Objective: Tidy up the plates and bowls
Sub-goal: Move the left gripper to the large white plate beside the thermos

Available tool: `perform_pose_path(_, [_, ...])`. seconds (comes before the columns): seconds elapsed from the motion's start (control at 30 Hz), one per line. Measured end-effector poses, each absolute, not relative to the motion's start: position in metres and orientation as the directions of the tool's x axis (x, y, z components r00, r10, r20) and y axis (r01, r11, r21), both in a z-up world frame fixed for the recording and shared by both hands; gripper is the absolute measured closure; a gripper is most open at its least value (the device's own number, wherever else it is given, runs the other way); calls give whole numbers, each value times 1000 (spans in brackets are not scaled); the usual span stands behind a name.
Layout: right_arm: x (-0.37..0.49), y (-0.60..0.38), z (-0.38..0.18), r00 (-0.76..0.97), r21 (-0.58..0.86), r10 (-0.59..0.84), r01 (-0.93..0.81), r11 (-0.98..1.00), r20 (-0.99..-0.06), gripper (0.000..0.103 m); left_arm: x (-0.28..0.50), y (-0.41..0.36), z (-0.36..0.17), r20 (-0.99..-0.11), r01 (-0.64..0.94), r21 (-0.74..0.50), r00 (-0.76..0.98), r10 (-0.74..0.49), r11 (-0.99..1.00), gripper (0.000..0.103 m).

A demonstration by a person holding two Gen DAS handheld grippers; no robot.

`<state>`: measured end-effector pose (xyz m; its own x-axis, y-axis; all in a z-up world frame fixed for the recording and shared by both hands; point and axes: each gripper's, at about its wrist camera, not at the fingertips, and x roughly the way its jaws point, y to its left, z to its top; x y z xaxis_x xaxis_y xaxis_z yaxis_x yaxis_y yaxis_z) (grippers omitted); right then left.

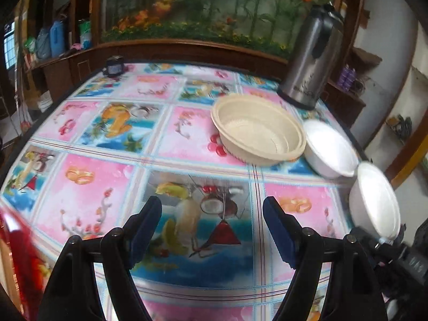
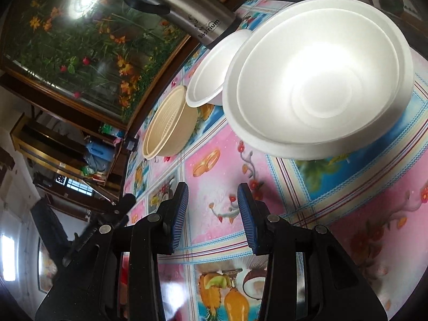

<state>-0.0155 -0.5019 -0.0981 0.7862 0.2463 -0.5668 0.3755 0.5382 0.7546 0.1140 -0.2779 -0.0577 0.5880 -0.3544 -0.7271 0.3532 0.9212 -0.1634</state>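
Gaping empty, both grippers' ribbed fingers (image 2: 179,214) hover over glossy tablecloth (image 1: 107,182) near round foam bowls (image 2: 318,80).

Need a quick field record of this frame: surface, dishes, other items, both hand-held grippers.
surface: table with a fruit-print cloth
beige bowl: upright, empty, next to the flask
small white bowl: upright, empty, between the beige bowl and the near white bowl
near white bowl: upright, looks like two bowls nested
flask: steel, standing at the table's far edge
left hand-held gripper: open, nothing between the fingers
right hand-held gripper: open, empty, short of the near white bowl
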Motion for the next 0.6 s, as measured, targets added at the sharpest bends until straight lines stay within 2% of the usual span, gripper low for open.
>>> perform_pose_path(0.1, [-13,-500,-100,778,743,237,391,544,-582,65,112,-287,-71,-766,394,-132,543,-346,910,25])
perform_pose_path(0.27, [-15,-499,-93,782,713,194,397,578,-593,65,94,-291,-59,-734,458,-127,553,-395,880,25])
perform_pose_path(0.43, [-45,-515,-79,843,741,121,382,552,-525,65,77,-302,-56,-721,537,-125,528,-447,835,25])
perform_pose_path(0.6, [-81,-533,-59,923,790,102,257,557,-372,65,74,-307,-59,-727,561,-131,506,-464,818,25])
